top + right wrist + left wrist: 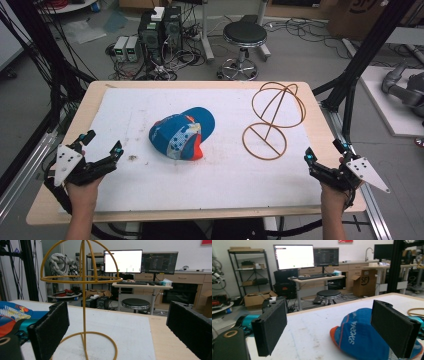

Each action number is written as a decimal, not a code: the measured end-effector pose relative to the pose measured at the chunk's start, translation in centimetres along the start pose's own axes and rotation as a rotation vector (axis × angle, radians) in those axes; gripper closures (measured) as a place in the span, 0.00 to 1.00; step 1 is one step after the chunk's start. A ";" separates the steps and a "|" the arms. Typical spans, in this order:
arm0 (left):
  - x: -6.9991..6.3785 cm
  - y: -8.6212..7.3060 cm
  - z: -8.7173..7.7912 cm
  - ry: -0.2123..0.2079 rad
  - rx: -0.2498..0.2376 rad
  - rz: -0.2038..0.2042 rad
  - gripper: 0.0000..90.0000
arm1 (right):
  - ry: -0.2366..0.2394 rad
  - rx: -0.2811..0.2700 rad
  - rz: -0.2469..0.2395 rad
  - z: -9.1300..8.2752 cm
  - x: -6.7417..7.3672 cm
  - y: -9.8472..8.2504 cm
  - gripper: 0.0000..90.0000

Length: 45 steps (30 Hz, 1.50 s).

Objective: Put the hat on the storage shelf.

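From above, my left gripper [102, 157] and right gripper [325, 165] hold nothing, the cap [182, 132] between them. Left gripper view: jaws spread, cap ahead; its soft crown may slip. Right gripper view: jaws spread, wire stand [83, 280] ahead, easily toppled.

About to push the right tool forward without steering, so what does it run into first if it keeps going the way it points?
Most likely the gold wire hat stand: its post stands between the open jaws of the right tool. Depth is hard to judge.
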<state>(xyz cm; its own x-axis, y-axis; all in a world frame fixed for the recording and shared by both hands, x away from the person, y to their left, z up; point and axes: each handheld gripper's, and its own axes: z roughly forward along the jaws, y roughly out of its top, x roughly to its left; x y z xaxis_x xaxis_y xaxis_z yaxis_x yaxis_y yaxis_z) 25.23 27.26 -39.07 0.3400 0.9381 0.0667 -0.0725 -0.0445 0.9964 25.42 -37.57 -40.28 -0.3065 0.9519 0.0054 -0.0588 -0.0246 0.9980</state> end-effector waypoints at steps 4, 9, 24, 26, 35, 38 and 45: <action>-1.2 0.4 1.3 -0.036 0.013 0.024 0.16 | -0.002 -0.002 0.001 -0.2 -0.1 0.0 0.05; -2.3 0.4 2.5 -0.060 0.032 0.040 0.16 | -0.008 0.002 0.003 -0.4 -0.2 0.0 0.05; -5.3 0.4 5.5 -0.098 0.054 0.027 0.19 | -0.010 0.003 0.002 -0.4 -0.2 0.0 0.05; -5.7 0.3 6.1 -0.102 0.062 0.012 0.19 | -0.011 0.006 0.006 -0.5 -0.2 0.0 0.05; -7.0 -0.6 8.6 -0.119 0.102 -0.016 0.18 | -0.011 -0.001 -0.001 -0.5 -0.3 0.0 0.05; -7.0 -1.0 9.2 -0.125 0.108 -0.031 0.18 | -0.011 -0.001 0.002 -0.5 -0.3 0.0 0.05; -7.3 -1.6 10.3 -0.148 0.115 -0.042 0.18 | -0.012 0.001 0.009 -0.5 -0.3 -0.1 0.05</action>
<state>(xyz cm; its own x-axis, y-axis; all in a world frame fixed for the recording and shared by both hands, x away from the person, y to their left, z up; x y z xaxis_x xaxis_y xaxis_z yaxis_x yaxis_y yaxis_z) 32.48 16.97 -40.62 0.4749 0.8797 0.0231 0.0494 -0.0528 0.9974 25.03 -37.96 -40.37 -0.2955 0.9552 0.0150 -0.0553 -0.0327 0.9979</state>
